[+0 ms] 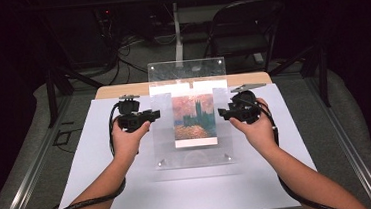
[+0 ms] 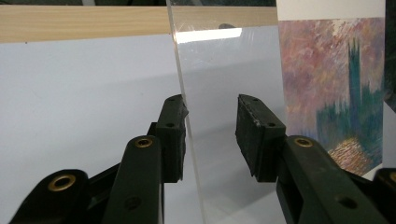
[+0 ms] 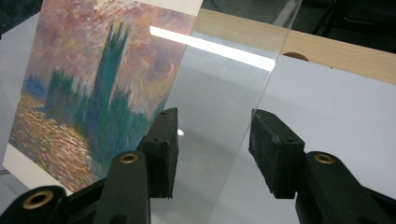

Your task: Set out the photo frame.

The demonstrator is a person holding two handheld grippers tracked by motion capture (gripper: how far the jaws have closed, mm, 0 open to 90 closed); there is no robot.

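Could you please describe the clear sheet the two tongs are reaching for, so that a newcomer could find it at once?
Start at the white mat covering the table. In its middle stands a tilted clear sheet, between the left tongs and right tongs, each straddling a side edge. It is see-through with small corner fittings, and a print of green towers under a pink sky shows in it.

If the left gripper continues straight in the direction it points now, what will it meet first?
Most likely the clear acrylic sheet: its left edge already stands between the open jaws of the left gripper, close to one of them. Going on, the gripper would slide further over the sheet toward the painting print. Depth is hard to judge.
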